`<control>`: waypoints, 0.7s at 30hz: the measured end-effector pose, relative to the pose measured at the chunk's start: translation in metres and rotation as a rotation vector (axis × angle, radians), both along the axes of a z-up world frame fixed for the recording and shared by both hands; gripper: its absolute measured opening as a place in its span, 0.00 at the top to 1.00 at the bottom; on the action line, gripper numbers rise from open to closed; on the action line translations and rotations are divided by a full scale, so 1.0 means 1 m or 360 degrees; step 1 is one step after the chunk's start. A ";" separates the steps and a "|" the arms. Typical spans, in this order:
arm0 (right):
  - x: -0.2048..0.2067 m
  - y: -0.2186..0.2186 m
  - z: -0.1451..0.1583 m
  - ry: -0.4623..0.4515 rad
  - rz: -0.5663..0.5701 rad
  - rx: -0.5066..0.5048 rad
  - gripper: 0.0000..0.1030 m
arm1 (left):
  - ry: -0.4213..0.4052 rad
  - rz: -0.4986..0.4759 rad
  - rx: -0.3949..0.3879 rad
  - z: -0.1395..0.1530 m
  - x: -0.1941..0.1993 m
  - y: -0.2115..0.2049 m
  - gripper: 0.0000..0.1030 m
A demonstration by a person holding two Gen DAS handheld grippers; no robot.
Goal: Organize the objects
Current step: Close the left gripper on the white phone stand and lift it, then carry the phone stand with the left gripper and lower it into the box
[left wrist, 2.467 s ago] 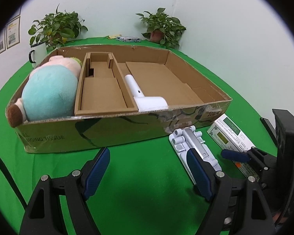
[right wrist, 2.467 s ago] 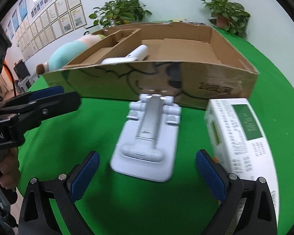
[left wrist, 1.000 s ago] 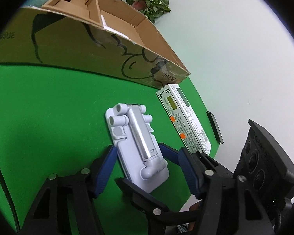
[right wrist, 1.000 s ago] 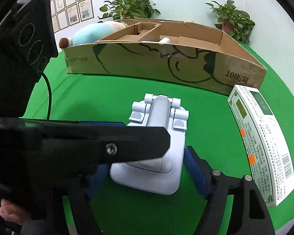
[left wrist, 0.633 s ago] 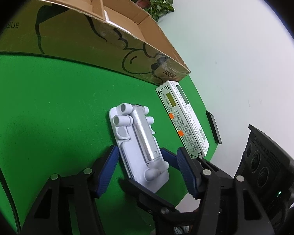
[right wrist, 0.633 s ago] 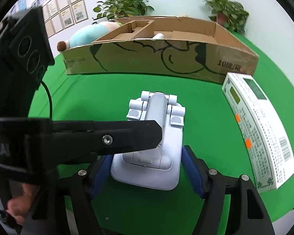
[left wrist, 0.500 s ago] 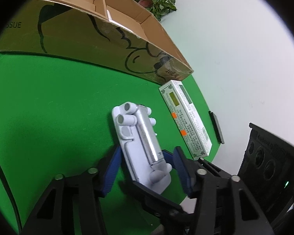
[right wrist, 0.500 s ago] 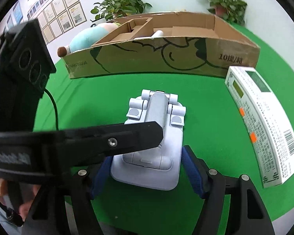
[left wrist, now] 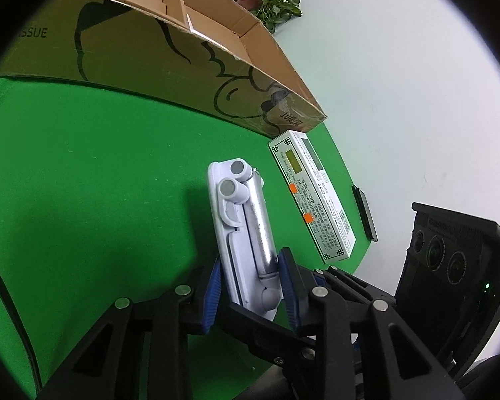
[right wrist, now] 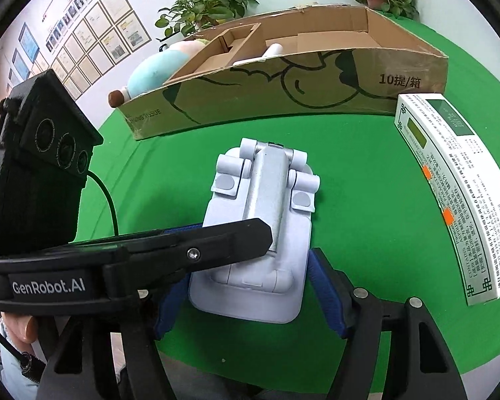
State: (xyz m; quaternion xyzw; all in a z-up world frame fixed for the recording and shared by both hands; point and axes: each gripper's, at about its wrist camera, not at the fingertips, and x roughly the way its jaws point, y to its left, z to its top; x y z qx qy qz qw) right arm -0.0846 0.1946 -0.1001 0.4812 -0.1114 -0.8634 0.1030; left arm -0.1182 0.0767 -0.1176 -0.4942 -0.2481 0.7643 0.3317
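A plush toy (right wrist: 156, 70) and a white handle-shaped piece (right wrist: 270, 51) already sit in the box (right wrist: 316, 90) at the far side of the green table (right wrist: 366, 200); the stand (right wrist: 263, 230) and the carton (right wrist: 450, 186) are still outside, so I'd say it's about half done. The stand lies near the table's front edge. The left gripper (left wrist: 250, 286) is closing, its blue pads against the stand's faces. The right gripper (right wrist: 246, 306) straddles the stand's near end, pads beside its edges; whether they press, I cannot tell. The stand is smooth pale plastic with a metal arm and round hinge knuckles; the box is printed corrugated cardboard; the carton is long and glossy.
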 end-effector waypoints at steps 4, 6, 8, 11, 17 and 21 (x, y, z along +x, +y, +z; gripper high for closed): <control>0.001 -0.002 0.001 0.0004 0.0008 -0.0006 0.35 | 0.0019 0.0008 -0.0010 0.001 0.003 -0.002 0.70; 0.000 -0.004 0.002 0.0009 0.0012 -0.0002 0.35 | 0.0025 0.0012 -0.0008 0.002 0.003 -0.003 0.70; 0.000 -0.004 0.004 0.0014 0.0013 -0.0002 0.35 | 0.0033 0.0017 -0.0006 0.002 0.002 0.001 0.70; -0.001 -0.005 0.007 0.0022 0.0021 -0.0007 0.35 | 0.0051 0.0023 -0.0014 0.005 0.002 0.003 0.70; -0.001 -0.007 0.014 0.0050 0.0036 -0.0005 0.35 | 0.0080 0.0038 -0.0027 0.013 0.005 0.001 0.70; -0.004 -0.007 0.022 0.0072 0.0052 0.0000 0.35 | 0.0095 0.0048 -0.0029 0.022 0.002 0.004 0.70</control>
